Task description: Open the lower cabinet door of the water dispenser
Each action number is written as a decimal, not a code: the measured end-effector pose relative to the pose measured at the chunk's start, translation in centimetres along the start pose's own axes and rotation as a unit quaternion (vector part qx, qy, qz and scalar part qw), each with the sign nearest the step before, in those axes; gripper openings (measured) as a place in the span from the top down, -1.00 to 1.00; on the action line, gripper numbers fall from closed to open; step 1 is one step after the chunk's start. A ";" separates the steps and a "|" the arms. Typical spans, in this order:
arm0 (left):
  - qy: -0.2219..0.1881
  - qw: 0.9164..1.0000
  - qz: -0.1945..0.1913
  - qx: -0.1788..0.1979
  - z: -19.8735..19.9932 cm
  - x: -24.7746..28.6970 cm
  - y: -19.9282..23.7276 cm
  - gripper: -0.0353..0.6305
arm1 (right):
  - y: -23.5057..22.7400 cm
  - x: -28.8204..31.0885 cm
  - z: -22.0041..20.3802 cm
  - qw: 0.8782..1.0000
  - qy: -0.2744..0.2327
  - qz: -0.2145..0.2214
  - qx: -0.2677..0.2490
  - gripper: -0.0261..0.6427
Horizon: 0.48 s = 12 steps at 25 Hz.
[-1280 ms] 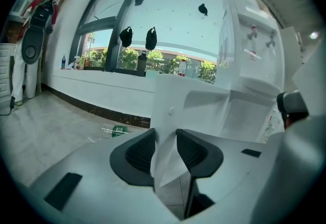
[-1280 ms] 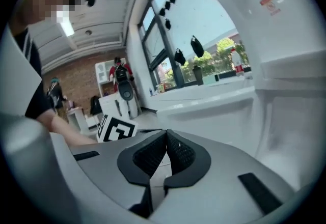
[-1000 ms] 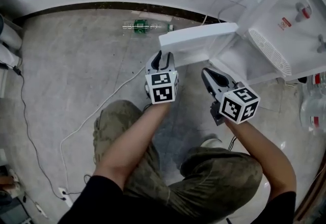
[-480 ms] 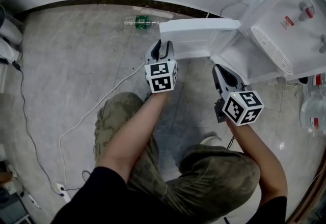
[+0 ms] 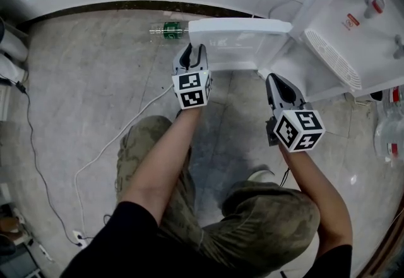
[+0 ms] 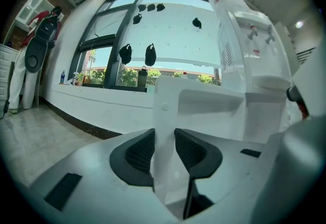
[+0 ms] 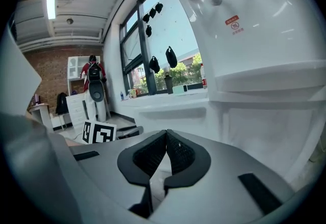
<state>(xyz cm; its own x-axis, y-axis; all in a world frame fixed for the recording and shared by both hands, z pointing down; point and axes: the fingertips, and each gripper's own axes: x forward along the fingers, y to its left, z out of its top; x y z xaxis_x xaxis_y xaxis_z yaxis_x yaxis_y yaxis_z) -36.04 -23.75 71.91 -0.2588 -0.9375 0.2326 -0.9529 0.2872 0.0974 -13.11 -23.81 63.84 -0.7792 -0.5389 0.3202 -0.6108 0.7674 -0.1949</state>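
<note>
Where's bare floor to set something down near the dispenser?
Bare floor left of the left gripper, between the bottle and the white cable. Crowded around the open door, the right gripper and the dispenser.

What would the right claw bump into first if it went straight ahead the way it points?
Most likely the white lower cabinet of the water dispenser, just ahead of the shut right claw; depth is hard to judge.

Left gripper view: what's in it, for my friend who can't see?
The left gripper pinches the edge of the white cabinet door, which stands open beside the water dispenser. Big windows run along the wall behind.
</note>
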 end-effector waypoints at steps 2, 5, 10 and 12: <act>-0.003 1.000 -0.005 0.009 0.0 0.1 0.0 0.56 | -0.5 0.3 -0.3 1.000 0.000 -0.010 0.009 0.92; -0.005 1.000 -0.013 0.016 0.0 0.1 0.0 0.56 | -1.1 0.9 -0.2 1.000 -0.006 -0.021 0.022 0.92; -0.001 0.998 -0.018 0.054 0.0 -0.3 -0.3 0.56 | -1.4 0.5 -0.1 0.999 -0.012 -0.026 0.017 0.92; 0.000 0.998 -0.014 0.065 -0.1 -0.6 -0.3 0.56 | -1.7 0.1 -0.6 0.999 0.000 -0.035 0.019 0.92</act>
<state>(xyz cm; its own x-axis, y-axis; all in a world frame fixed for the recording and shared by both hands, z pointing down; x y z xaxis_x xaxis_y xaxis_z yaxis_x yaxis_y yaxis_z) -35.61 -23.22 71.82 -0.2326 -0.9448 0.2306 -0.9720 0.2340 -0.0217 -12.04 -24.97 64.78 -0.7345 -0.5907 0.3340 -0.6686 0.7141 -0.2072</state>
